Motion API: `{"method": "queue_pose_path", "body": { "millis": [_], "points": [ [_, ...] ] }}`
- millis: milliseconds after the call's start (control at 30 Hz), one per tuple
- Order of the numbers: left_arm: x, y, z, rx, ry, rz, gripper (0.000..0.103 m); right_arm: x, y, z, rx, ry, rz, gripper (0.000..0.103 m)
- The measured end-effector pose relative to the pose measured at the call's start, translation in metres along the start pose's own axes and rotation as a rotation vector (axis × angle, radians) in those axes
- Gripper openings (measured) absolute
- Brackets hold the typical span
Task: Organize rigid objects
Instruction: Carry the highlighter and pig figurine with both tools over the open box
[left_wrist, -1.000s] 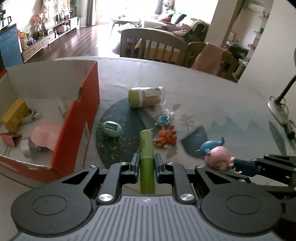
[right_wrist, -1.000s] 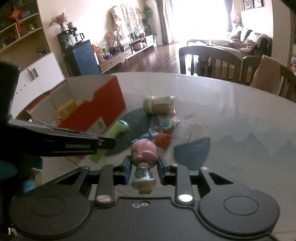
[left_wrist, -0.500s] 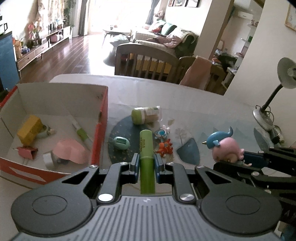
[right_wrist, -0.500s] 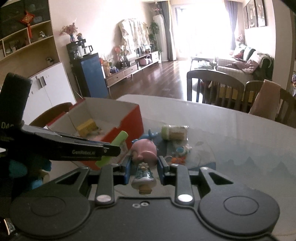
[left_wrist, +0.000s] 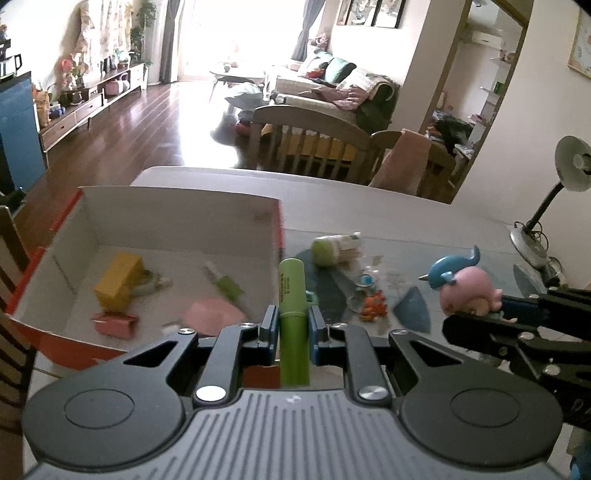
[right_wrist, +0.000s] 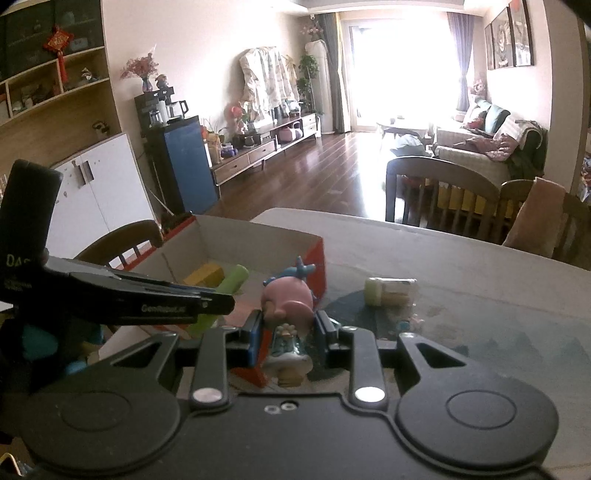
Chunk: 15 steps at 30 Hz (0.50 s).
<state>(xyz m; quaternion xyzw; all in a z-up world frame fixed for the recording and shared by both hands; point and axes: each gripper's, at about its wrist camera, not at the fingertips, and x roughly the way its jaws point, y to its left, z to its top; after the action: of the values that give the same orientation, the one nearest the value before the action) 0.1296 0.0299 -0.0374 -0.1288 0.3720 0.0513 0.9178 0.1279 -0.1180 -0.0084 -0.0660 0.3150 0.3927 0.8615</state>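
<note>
Several small items in red box (left_wrist: 55, 347)

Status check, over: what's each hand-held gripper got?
Left hand-held gripper shut on green tube. Right hand-held gripper shut on pink figurine. Red box open, nothing blocking it.
</note>
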Motion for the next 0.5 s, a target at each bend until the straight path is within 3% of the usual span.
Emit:
{"method": "queue_pose_path", "body": {
  "millis": [500],
  "points": [
    [-0.024,0.110,0.015,-0.027,-0.014,0.079,0.016,0.050,0.059,0.020,0.005,0.021,-0.013,0.028]
  ]
}}
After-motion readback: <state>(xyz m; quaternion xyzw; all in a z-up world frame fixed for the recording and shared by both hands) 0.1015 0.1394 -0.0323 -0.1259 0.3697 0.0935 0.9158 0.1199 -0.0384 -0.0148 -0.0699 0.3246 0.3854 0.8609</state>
